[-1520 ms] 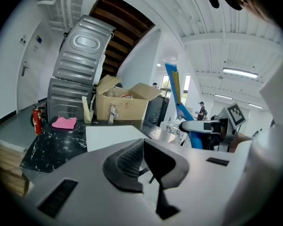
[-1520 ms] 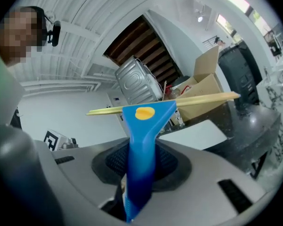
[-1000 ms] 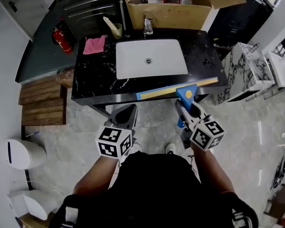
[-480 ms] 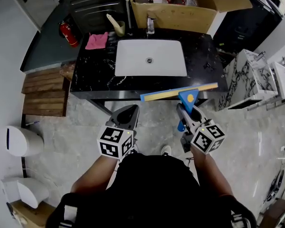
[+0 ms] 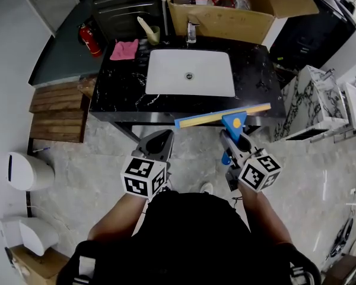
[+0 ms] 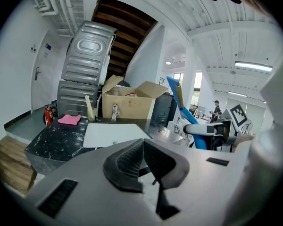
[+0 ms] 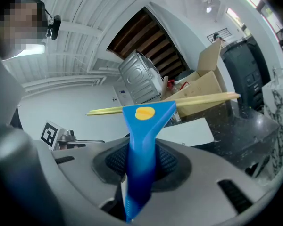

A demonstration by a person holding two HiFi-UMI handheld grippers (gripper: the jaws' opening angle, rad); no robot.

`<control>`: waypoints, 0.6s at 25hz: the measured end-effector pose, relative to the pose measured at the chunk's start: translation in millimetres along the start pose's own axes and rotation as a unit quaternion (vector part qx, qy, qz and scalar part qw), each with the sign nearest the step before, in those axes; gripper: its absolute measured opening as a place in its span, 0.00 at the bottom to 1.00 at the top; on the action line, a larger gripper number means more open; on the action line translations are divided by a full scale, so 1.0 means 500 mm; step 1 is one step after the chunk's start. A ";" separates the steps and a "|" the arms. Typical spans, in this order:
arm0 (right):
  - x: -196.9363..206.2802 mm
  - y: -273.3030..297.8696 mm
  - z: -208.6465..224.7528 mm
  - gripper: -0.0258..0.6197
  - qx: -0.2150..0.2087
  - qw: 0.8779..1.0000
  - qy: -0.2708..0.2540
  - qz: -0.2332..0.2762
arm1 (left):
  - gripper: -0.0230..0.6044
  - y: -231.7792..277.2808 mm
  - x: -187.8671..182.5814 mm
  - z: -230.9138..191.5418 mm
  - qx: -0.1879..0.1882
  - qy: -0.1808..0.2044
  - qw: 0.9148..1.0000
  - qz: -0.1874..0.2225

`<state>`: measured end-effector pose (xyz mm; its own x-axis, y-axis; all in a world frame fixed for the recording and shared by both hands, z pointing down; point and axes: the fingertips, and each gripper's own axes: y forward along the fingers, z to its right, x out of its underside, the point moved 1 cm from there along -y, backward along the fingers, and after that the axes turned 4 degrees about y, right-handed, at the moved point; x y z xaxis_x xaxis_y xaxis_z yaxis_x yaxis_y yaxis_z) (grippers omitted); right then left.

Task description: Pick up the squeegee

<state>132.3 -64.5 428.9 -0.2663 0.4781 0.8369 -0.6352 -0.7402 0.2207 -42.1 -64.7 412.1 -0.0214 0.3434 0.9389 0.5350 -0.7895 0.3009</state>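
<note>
The right tongs [image 7: 140, 163] are staying clamped on the blue handle of the squeegee [image 7: 142, 121], with the pads pressing on both sides and the yellow blade lying crosswise above them. The left tongs [image 6: 142, 160] are riding alongside, pads together, gripping nothing. Over the last second almost nothing is changing. The squeegee is hanging in the air by the front edge of the black counter [image 5: 115, 103], off its top, much as it was a moment ago, and both hands are settling. The white sink [image 5: 190, 73] is sitting behind it. I am judging the pick-up as done, with the grip holding steady.
</note>
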 end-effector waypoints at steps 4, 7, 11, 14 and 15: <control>-0.005 0.003 -0.012 0.21 0.001 1.000 -0.005 -0.004 | 0.06 0.001 -0.004 -0.006 0.001 0.000 1.000 0.001; -0.003 0.006 -0.015 0.21 0.001 1.000 -0.005 -0.002 | 0.06 0.001 -0.004 -0.008 0.002 0.001 1.000 0.002; -0.002 0.004 -0.011 0.21 0.002 1.000 -0.002 0.007 | 0.06 0.003 -0.005 -0.009 0.004 0.001 1.000 0.003; -0.004 0.002 -0.011 0.21 0.007 1.000 0.001 0.007 | 0.06 0.006 -0.005 -0.007 0.009 0.001 1.000 0.001; -0.004 0.003 -0.011 0.21 0.009 1.000 0.002 0.007 | 0.06 0.007 -0.005 -0.006 0.011 0.001 1.000 0.000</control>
<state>128.1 -64.0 424.8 -0.2775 0.4697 0.8381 -0.6182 -0.7551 0.2185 -42.7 -69.7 411.2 -0.0230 0.3420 0.9394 0.5532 -0.7784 0.2969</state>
